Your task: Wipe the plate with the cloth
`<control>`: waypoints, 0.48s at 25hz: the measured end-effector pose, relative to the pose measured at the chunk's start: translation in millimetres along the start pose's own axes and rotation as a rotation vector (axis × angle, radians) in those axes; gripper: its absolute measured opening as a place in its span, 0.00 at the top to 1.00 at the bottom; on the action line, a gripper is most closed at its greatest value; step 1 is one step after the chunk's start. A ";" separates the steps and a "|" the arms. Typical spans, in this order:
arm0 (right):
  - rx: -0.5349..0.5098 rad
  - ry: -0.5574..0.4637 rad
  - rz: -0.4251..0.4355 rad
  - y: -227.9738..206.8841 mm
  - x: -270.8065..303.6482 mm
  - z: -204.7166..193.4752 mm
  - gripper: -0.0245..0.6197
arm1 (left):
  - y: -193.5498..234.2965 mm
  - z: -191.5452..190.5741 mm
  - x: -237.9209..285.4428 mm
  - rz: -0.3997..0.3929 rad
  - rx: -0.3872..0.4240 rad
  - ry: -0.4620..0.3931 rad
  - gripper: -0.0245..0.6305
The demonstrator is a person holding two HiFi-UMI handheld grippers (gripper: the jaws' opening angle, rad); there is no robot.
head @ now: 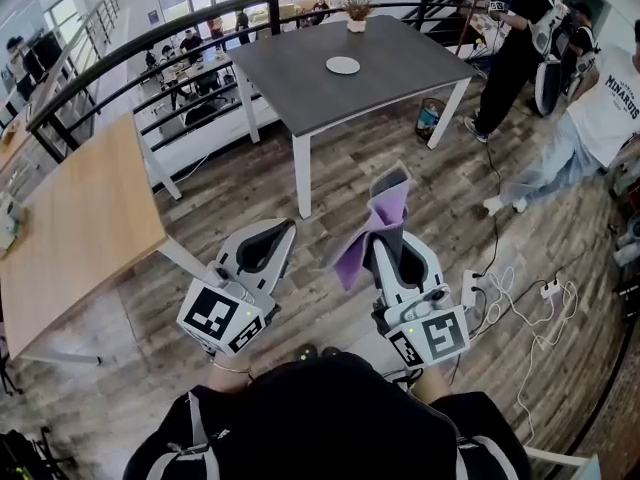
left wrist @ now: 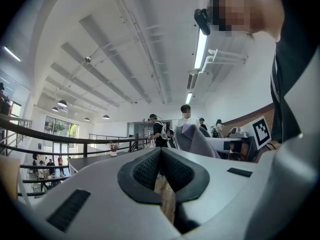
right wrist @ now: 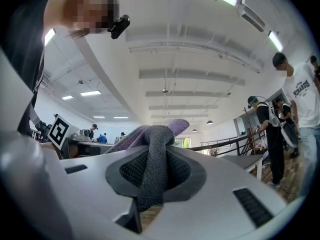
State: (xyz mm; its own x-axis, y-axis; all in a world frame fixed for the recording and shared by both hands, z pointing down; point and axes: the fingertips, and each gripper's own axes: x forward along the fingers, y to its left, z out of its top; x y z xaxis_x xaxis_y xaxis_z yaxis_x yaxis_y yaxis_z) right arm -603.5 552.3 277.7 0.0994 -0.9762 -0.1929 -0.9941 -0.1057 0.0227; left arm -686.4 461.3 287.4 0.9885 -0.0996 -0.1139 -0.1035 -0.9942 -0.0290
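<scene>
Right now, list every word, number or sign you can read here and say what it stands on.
"MINARUS" (last letters unsure): white T-shirt of the person at right.
Left marker cube and right marker cube: square patterns only, no letters.
Anything else: too small or blurred to read.

Lettering, one entry: dark block capitals across the chest of the white short-sleeved T-shirt [head: 612, 103] on the person standing to your right. They read roughly "MINARUS", and the smaller print beneath is too fine for you to read. Coded signs, no letters or numbers: black-and-white square markers [head: 211, 312] on the faces of the white left cube [head: 240, 330] at the back of your left gripper [head: 275, 230], and the same on the white right cube [head: 405, 348] behind your right gripper [head: 388, 230].
</scene>
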 end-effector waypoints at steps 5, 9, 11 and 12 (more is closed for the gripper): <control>-0.002 0.006 0.011 1.8 9.1 -1.3 0.86 | 7.0 -0.8 3.9 -0.003 0.001 0.002 0.95; 0.004 0.008 0.005 3.0 18.3 -4.5 0.86 | 16.9 -2.6 4.1 -0.005 0.001 0.001 0.95; 0.002 0.009 0.002 5.5 24.5 -5.9 0.86 | 24.0 -3.2 2.4 -0.004 -0.001 -0.003 0.95; 0.001 0.009 0.000 7.1 27.2 -6.4 0.86 | 27.3 -3.5 1.3 -0.005 -0.002 -0.005 0.95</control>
State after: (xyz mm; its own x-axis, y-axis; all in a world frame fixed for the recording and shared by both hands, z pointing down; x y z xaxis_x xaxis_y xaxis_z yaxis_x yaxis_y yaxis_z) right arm -607.6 523.8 278.9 0.0995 -0.9778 -0.1842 -0.9942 -0.1054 0.0222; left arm -687.6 433.8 289.9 0.9884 -0.0946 -0.1187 -0.0985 -0.9948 -0.0273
